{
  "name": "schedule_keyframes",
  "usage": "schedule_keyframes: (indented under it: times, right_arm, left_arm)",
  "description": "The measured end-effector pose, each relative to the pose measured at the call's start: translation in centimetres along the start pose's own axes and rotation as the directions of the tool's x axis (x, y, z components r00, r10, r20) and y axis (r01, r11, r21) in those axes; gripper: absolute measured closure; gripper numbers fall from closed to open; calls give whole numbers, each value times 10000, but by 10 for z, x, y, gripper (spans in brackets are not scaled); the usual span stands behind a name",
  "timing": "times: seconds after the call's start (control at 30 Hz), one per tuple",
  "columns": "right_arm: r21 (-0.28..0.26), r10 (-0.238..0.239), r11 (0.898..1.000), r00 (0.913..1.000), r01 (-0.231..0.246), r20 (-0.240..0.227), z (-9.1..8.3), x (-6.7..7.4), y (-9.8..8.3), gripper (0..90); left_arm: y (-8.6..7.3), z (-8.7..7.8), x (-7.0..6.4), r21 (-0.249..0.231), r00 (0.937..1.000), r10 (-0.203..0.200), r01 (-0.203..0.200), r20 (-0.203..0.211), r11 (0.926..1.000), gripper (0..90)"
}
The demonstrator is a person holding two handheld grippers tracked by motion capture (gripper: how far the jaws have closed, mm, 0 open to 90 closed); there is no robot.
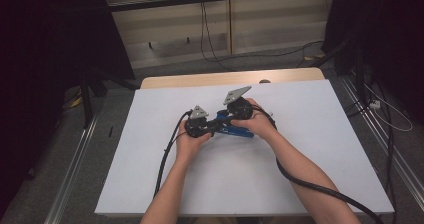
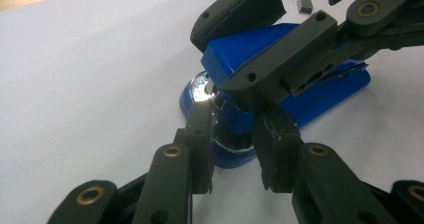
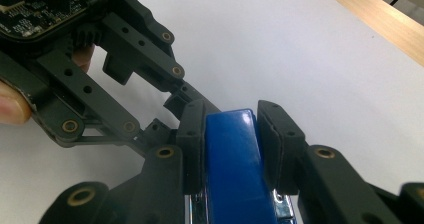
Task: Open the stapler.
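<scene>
left gripper view: stapler's chrome front, out of the right gripper view

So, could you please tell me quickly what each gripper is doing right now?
Left gripper: fingers around the blue stapler's front end; contact cannot be told.
Right gripper: closed on the stapler's top arm.

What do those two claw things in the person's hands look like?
Both are black, built from jointed bars with brass-coloured pins. The left gripper and right gripper each carry a grey three-cornered plate on top, and a thick black cable trails from each. The person's forearms are bare, no sleeves.
</scene>
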State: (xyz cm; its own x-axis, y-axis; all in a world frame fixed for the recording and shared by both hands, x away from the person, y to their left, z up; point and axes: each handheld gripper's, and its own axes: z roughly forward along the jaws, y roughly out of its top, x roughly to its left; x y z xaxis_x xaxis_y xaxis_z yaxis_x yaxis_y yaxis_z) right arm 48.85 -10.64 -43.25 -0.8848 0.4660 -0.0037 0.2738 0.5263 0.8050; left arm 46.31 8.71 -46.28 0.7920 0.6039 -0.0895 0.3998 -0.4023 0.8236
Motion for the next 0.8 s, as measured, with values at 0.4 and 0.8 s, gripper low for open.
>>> schedule_keyframes:
  times: [0.4,0.8]
  right_arm:
    - [-213,73,9997,10000,-74,-42,-1,0,-1,662]
    - [-192,233,9995,9997,-233,0,-2,0,0,663]
  left_arm:
    - [-1,-1,-1,-11,9999,-36,35,-103,10000,719]
    - [0,-1,-4,59,9996,62,-61,-271,10000,731]
